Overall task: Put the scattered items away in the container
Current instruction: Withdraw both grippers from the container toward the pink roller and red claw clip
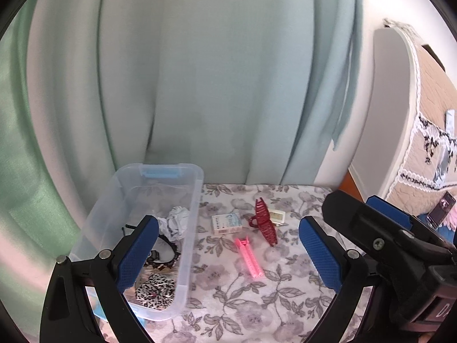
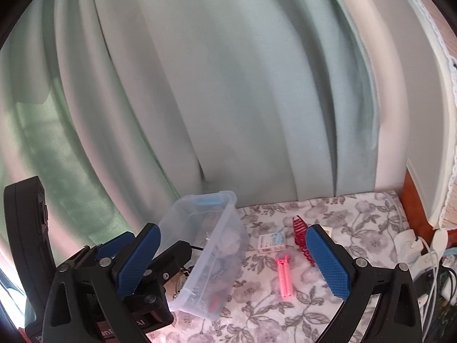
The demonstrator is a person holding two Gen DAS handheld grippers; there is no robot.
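Lying loose on the floral-covered counter [image 1: 245, 294], just right of the clear plastic container [image 1: 188, 228], are four items not yet tidied: a pink ridged hair clip [image 1: 249, 258] nearest, a dark red claw clip [image 1: 265, 222] farther and to its right, a small printed card box [image 1: 227, 223] to the left of the claw clip, and a pale flat packet [image 1: 276, 216] partly hidden behind the claw clip. The container sits at the left of the counter with its blue latch [image 1: 160, 173] on the far end; inside it are a crumpled white paper ball [image 1: 176, 223], a black lace band [image 1: 167, 253] and a leopard-print scrunchie [image 1: 154, 287].

The left gripper [image 1: 228, 260] hangs above the near edge with its blue-padded fingers [image 1: 320, 253] spread wide and empty, the pink clip framed between them. The right gripper [image 2: 234, 260] is likewise released and holds nothing; in its view the pink clip [image 2: 284, 276] lies centred between the pads, so either could take it.

The likely step is picking that pink clip. It lies lengthwise away from the camera, so the fingers should close across its narrow width, near the middle, low enough to catch the thin body without pinching the soft cloth beneath. The ridged plastic should give fair grip, though it is slim and may twist. The carry to the container is short; release should come well inside the wall. A pale green curtain [image 1: 200, 71] hangs behind.
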